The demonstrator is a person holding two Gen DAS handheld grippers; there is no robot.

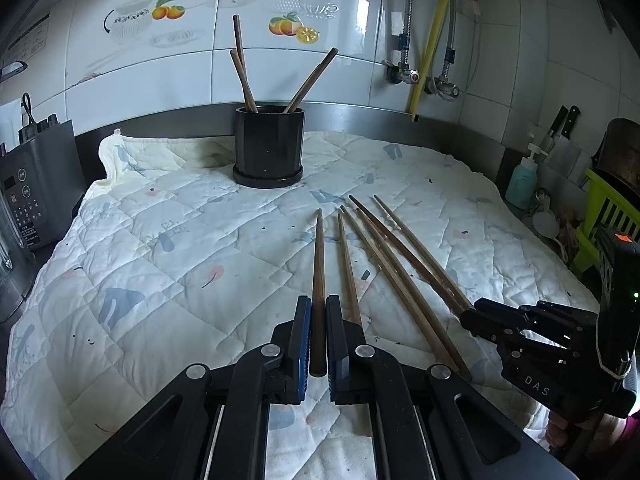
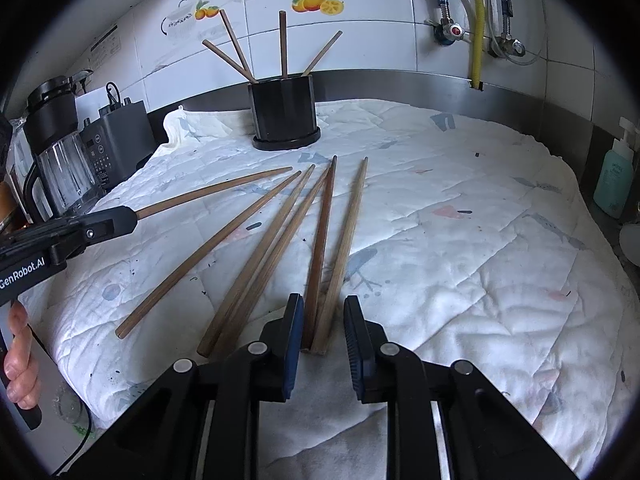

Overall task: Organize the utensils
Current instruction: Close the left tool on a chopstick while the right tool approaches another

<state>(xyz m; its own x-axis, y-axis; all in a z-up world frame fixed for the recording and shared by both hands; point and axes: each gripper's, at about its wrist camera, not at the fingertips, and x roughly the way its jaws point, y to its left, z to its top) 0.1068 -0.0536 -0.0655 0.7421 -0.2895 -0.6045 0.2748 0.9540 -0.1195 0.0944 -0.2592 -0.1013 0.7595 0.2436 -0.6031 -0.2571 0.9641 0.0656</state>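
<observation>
Blender (image 2: 60, 148) at left of quilt (image 2: 460, 240), soap bottle (image 2: 612, 178) at right. Black holder (image 1: 269, 144) with chopsticks at back. Left gripper (image 1: 318, 336) low, clenched on one chopstick (image 1: 319, 272). Right gripper (image 2: 322, 332) released, around ends of two loose chopsticks (image 2: 340, 256).

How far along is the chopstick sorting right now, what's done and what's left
Partly done. Four chopsticks already stand in the black holder. The left gripper is closed around one chopstick, apparently ready to lift. The right gripper is open, with two chopstick ends between its jaws. Counting those two, five chopsticks still lie loose on the quilted cloth.
</observation>
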